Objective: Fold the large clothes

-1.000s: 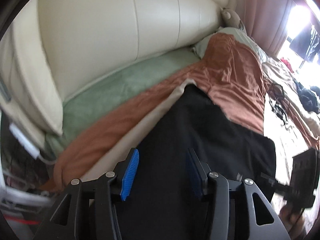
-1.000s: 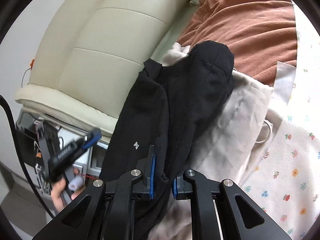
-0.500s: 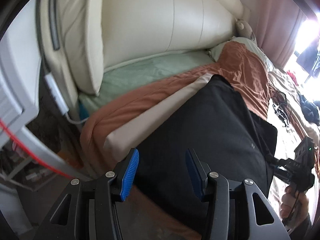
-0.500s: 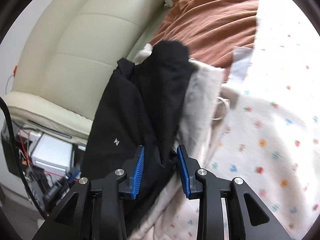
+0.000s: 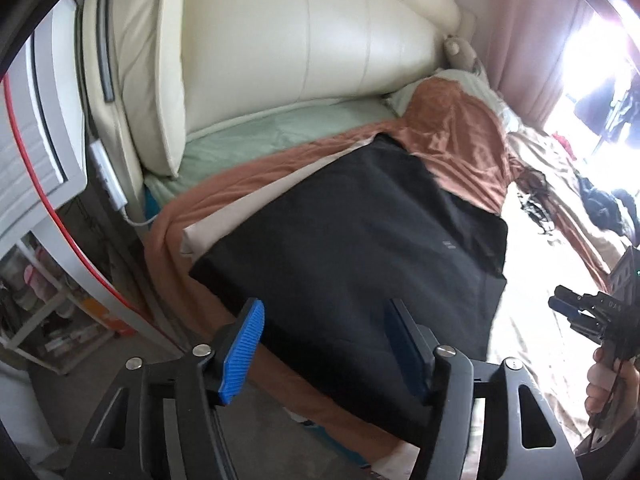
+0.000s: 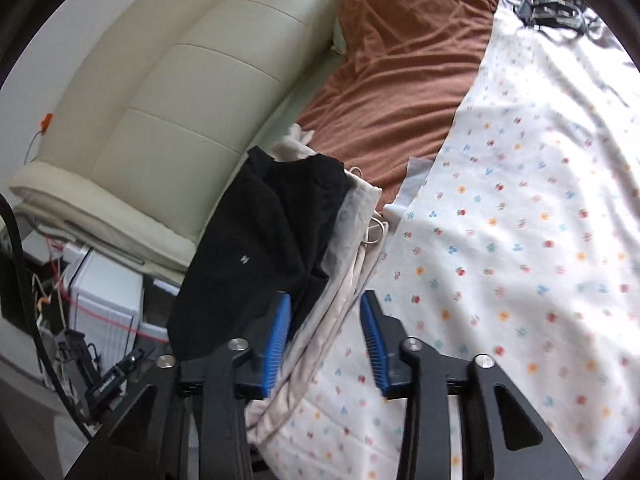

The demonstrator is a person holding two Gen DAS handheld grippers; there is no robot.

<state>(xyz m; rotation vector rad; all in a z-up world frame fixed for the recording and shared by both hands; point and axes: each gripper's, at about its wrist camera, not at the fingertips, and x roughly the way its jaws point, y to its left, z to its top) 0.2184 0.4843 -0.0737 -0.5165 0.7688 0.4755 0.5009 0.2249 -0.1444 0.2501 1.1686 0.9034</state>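
Note:
A folded black garment [image 5: 352,240] lies flat on a beige garment [image 5: 240,216] near the bed's edge. It also shows in the right wrist view [image 6: 272,240], lying over the beige garment [image 6: 348,248]. My left gripper [image 5: 324,344] is open and empty, just short of the black garment's near edge. My right gripper [image 6: 326,332] is open and empty, hovering beside the clothes over the beige fabric. The right gripper also shows at the left wrist view's right edge [image 5: 576,312].
A rust-brown blanket [image 6: 400,80] covers the bed's far side. A floral white sheet [image 6: 520,220] spreads to the right. A cream padded headboard [image 5: 300,40] stands behind. White cabinets with red cables [image 6: 104,308] stand beside the bed. Dark clothes [image 5: 600,204] lie far off.
My right gripper opened and let go of the black garment, then drew back to the right. My left gripper pulled back from the garment, staying open. The black garment now lies flat.

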